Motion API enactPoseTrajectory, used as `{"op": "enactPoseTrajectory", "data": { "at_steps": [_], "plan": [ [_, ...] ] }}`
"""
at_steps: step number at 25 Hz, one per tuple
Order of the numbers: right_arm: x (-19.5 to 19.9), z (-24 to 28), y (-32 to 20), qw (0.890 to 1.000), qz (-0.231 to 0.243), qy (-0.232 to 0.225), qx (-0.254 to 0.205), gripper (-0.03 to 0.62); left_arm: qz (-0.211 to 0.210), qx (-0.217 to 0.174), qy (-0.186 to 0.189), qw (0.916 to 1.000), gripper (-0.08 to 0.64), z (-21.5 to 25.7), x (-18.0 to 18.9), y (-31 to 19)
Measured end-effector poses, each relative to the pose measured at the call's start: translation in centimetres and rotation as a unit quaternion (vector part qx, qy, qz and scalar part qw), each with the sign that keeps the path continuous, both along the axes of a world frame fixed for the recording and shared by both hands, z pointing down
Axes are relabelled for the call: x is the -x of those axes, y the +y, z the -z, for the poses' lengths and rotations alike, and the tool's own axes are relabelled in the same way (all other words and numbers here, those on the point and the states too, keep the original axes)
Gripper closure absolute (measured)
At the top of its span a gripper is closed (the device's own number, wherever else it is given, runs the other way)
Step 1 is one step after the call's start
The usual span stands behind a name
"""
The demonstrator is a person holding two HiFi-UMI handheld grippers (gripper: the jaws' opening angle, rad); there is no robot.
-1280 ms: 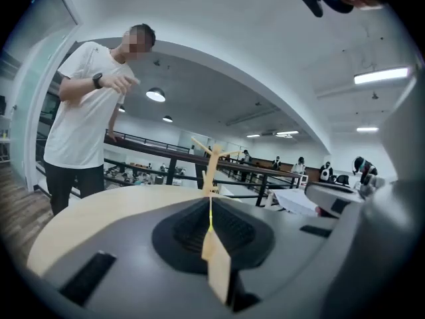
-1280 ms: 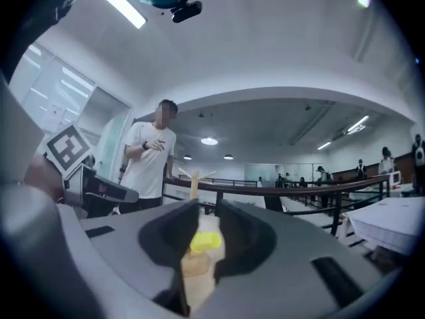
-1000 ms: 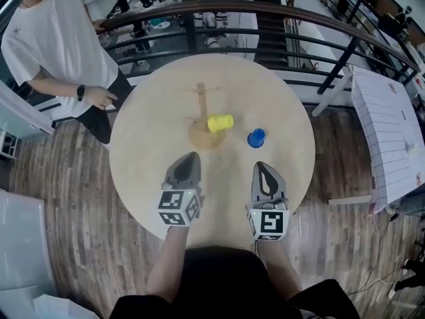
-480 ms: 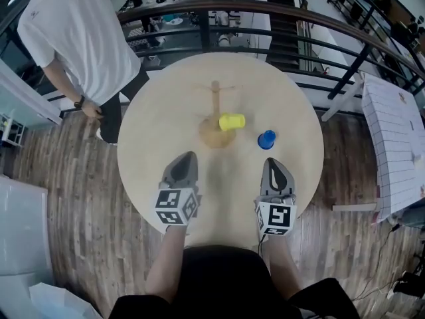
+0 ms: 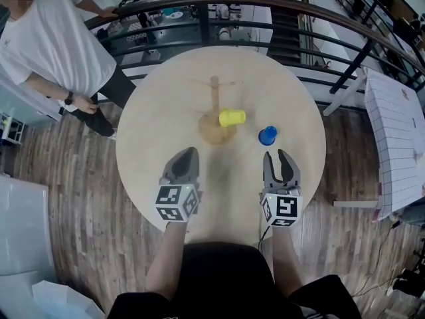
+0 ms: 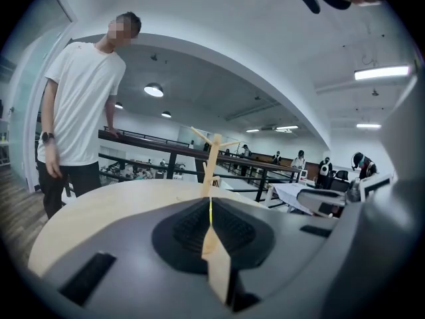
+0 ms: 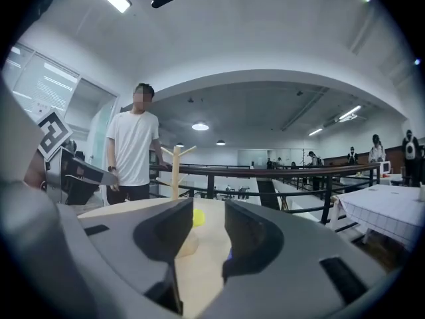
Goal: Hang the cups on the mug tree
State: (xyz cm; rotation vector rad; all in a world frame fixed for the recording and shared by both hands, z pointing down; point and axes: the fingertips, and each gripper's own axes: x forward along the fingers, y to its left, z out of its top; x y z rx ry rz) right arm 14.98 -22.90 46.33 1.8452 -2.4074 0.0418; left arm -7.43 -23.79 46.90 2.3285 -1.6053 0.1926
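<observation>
A wooden mug tree (image 5: pixel 214 105) stands bare-armed on the round table (image 5: pixel 153 145), past the middle. A yellow cup (image 5: pixel 232 117) lies on its side against the tree's base. To its right a blue cup (image 5: pixel 267 135) stands on the table. My left gripper (image 5: pixel 188 154) rests near the front edge, shut and empty, pointing at the tree (image 6: pixel 211 157). My right gripper (image 5: pixel 279 158) sits just short of the blue cup; its jaws are opening with nothing between them. In the right gripper view the tree (image 7: pixel 175 171) and yellow cup (image 7: pixel 198 218) show past the jaws.
A person in a white T-shirt (image 5: pixel 53 52) stands at the far left of the table by a dark railing (image 5: pixel 279 8). A table with a white cloth (image 5: pixel 398 138) stands to the right. Wooden floor surrounds the table.
My right gripper's jaws have parted from shut. Both grippers stay near the front edge. The person at the railing has shifted about.
</observation>
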Motion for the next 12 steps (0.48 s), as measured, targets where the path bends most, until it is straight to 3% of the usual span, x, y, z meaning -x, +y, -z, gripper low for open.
{"op": "enactPoseTrajectory", "data": {
  "at_steps": [2, 12],
  "plan": [
    [-0.2, -0.6, -0.6, 1.000, 0.005, 0.000, 0.009, 0.402, 0.000, 0.003, -0.001, 1.0000, 0.546, -0.2, 0.1, -0.2],
    [-2.5, -5.6, -5.9, 0.998, 0.018, 0.027, 0.057, 0.301, 0.009, 0.017, -0.011, 0.9997, 0.546, -1.3, 0.8, -0.5]
  ]
}}
